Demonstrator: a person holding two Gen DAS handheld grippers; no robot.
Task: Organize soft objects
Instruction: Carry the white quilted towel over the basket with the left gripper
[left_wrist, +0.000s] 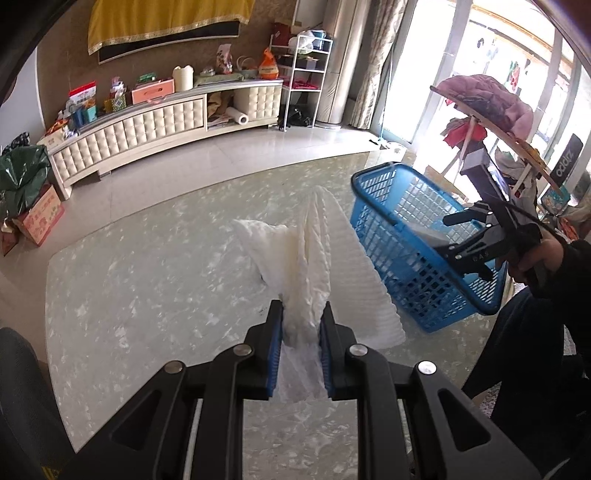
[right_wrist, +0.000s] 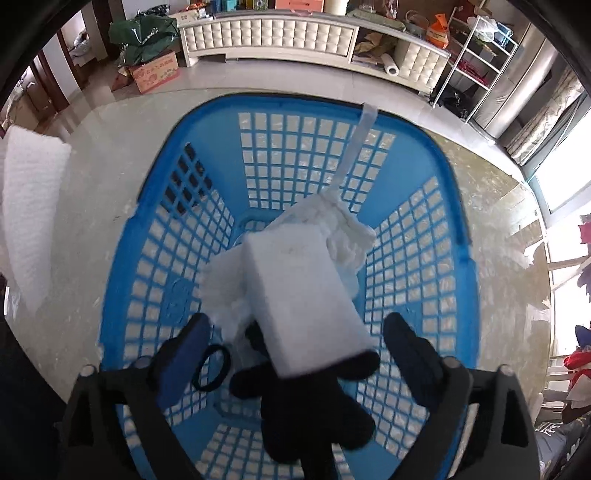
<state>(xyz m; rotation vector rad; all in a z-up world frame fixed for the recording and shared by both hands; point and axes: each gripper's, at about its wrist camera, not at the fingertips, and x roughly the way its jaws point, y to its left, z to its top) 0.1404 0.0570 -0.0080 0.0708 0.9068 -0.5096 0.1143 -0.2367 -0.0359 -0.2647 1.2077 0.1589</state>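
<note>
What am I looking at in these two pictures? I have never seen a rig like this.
No robot here: a person holds a two-finger tool in each hand, each carrying a fisheye camera looking along its fingers. The left camera's picture shows the left hand-held gripper shut on a white ribbed cloth above a marbled table, with the blue basket to its right. The right camera's picture looks down into that basket, where a white block, a black glove and a black hair tie lie. The right hand-held gripper is open, holding nothing.
</note>
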